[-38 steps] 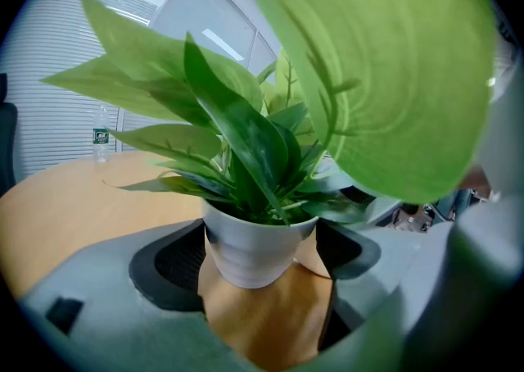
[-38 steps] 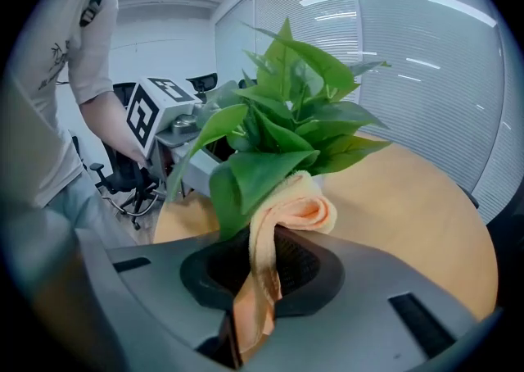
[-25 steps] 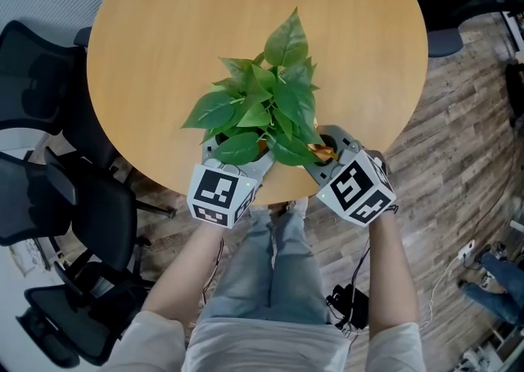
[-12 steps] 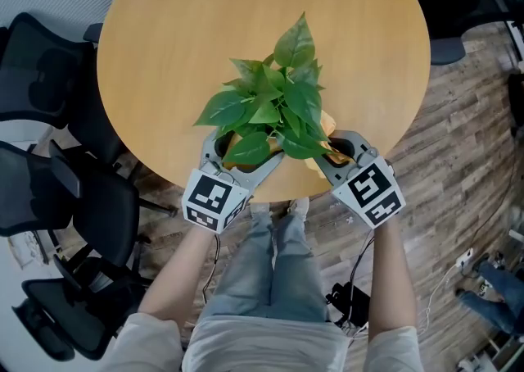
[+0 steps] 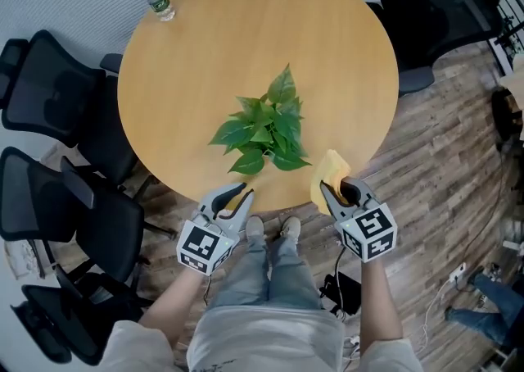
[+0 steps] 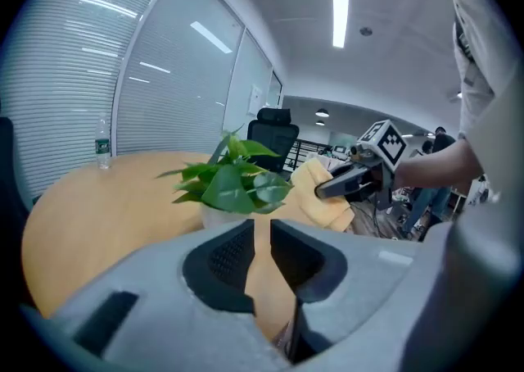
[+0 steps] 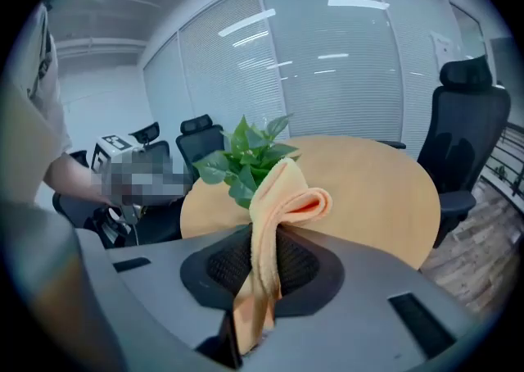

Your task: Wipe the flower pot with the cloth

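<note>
Both tongs have drawn back from the round white flower pot (image 6: pixel 214 216), now well ahead of them. Closing to a slit, the left tongs (image 5: pixel 237 196) are empty; the right tongs (image 5: pixel 334 188) pinch the folded orange cloth (image 5: pixel 330 170), whose floppy end may snag the leaves (image 5: pixel 266 129).

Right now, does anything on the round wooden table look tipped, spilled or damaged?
Nothing stands out. The leafy green plant stands upright in its white pot on the round wooden table, no soil spilled, and the orange-yellow cloth is pinched in the right gripper.
</note>
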Motion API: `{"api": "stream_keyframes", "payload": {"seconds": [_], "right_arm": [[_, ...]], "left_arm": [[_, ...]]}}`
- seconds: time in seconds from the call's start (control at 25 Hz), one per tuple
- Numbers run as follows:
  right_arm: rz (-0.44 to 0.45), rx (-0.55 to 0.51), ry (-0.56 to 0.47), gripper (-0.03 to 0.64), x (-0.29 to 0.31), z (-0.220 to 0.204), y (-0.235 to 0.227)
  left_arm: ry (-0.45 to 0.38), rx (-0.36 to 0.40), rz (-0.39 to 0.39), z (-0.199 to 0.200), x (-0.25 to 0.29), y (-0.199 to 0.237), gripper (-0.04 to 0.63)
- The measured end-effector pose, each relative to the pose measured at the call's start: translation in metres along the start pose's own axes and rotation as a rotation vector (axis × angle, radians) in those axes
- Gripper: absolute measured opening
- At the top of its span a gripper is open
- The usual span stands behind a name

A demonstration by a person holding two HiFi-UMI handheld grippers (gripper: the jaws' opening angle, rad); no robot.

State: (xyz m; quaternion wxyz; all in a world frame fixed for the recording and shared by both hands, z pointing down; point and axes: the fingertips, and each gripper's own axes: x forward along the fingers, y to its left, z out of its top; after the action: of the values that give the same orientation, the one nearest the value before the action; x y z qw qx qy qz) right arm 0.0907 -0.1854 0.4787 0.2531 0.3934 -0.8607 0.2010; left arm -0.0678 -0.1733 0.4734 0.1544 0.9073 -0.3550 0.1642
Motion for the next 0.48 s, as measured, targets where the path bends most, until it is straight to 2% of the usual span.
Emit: {"api": "stream_keyframes", "payload": {"seconds": [0.12, 0.24, 0.48], "right_arm": [[0.01, 0.05, -0.079, 0.054, -0.029, 0.028, 0.022], [0.033, 0.054, -0.144, 0.054, -0.055, 0.052, 0.05], [0.059, 0.057, -0.209, 0.054, -0.084, 0.08, 0.086]], "left_arm": [[-0.025, 0.009, -0.019, 0.029, -0.016, -0.025, 0.037], [-0.06, -0.016, -0.018, 0.056, -0.03, -0.041, 0.013], [-0.088, -0.053, 0.025, 0.087, -0.056, -0.055, 0.011]]}}
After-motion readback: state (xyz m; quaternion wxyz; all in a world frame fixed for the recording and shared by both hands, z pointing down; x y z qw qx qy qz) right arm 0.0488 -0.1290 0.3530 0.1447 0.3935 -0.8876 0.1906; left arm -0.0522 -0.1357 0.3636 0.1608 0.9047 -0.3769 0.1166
